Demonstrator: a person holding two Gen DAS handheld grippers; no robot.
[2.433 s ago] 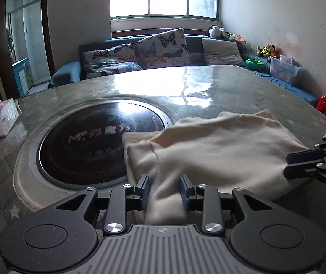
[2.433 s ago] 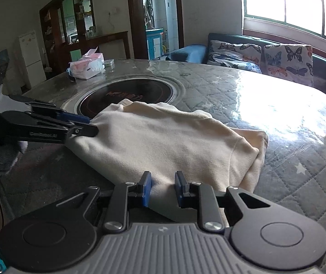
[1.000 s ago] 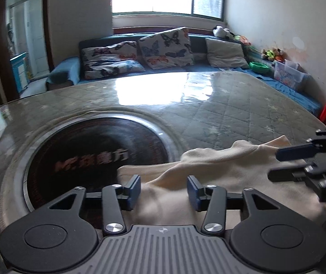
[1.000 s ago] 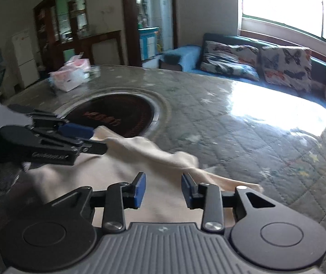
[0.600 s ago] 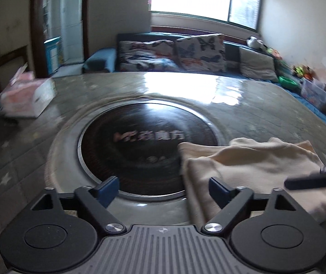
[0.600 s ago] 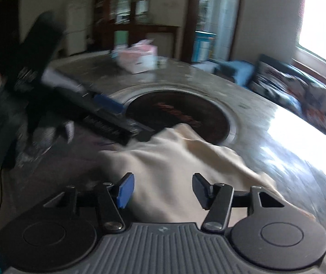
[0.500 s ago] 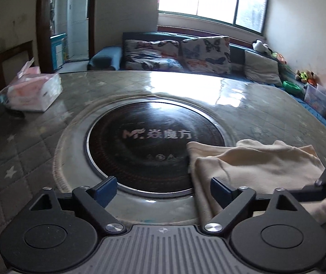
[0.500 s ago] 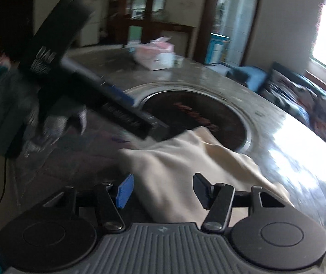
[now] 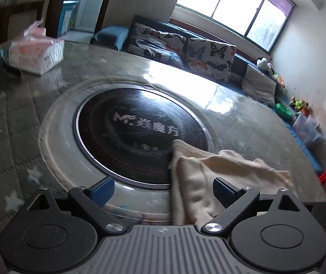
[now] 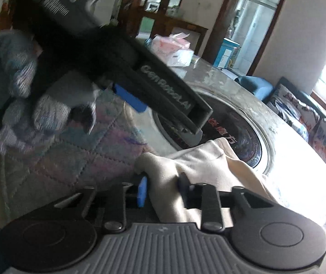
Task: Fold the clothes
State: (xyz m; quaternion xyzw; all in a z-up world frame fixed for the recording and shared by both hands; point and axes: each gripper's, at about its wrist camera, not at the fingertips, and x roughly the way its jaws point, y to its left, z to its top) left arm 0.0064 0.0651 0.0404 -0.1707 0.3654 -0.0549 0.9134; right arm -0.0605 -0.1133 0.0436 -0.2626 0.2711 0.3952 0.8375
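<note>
We are viewing a quilted table (image 9: 10, 123) carrying a round black cooktop (image 9: 140, 134) at its centre. A cream garment (image 9: 220, 173), folded, is lying at the cooktop's 4 o'clock edge, one corner overlapping the glass; in the left wrist view its long axis is running from 10 toward 4 o'clock. Our left gripper (image 9: 163, 190) is standing wide apart, holding nothing, its right finger (image 9: 225, 191) over the cloth. Our right gripper (image 10: 163, 188) is pinching a bunched fold of the garment (image 10: 199, 162) between narrowed fingers. A tissue box (image 9: 36, 52) is sitting at 10 o'clock.
</note>
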